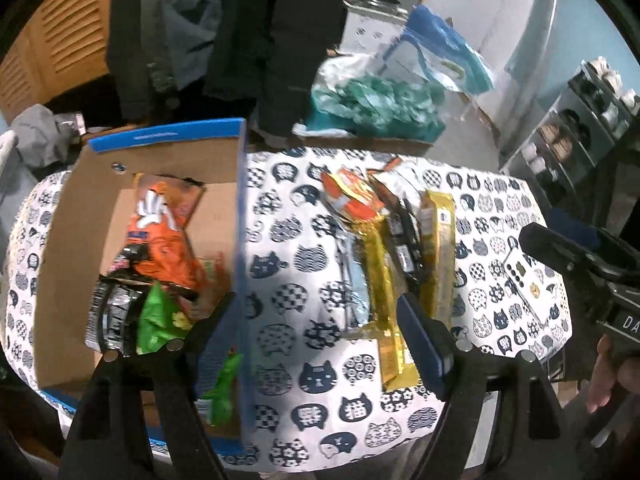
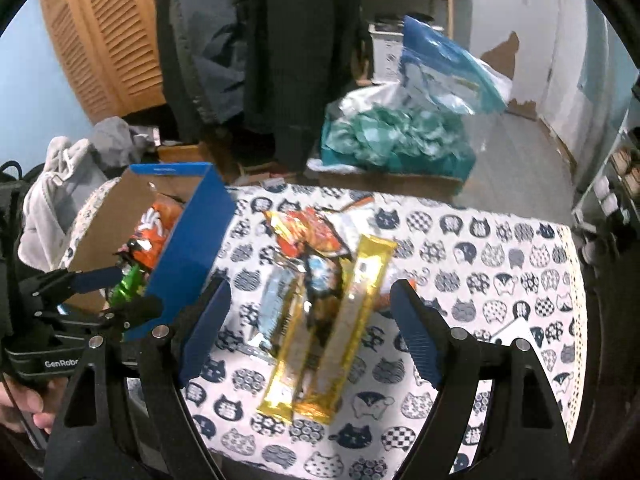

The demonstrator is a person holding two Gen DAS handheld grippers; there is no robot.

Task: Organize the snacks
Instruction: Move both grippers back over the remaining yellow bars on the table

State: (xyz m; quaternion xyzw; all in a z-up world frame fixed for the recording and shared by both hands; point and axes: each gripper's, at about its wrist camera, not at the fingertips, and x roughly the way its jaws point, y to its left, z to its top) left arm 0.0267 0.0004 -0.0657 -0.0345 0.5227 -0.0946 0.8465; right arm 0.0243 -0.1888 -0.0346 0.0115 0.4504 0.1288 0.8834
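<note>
Both the left gripper (image 1: 320, 332) and right gripper (image 2: 310, 330) were spread wide, holding nothing. Several snacks (image 2: 320, 292) lay piled on the table (image 2: 500, 264) beside the box (image 1: 72, 240), which already held some. Judged mid-sorting; next, close on a gold packet (image 2: 352, 320).

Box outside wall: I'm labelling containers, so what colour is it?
Blue, over plain brown cardboard inside; the box shows it best in the right wrist view.
</note>
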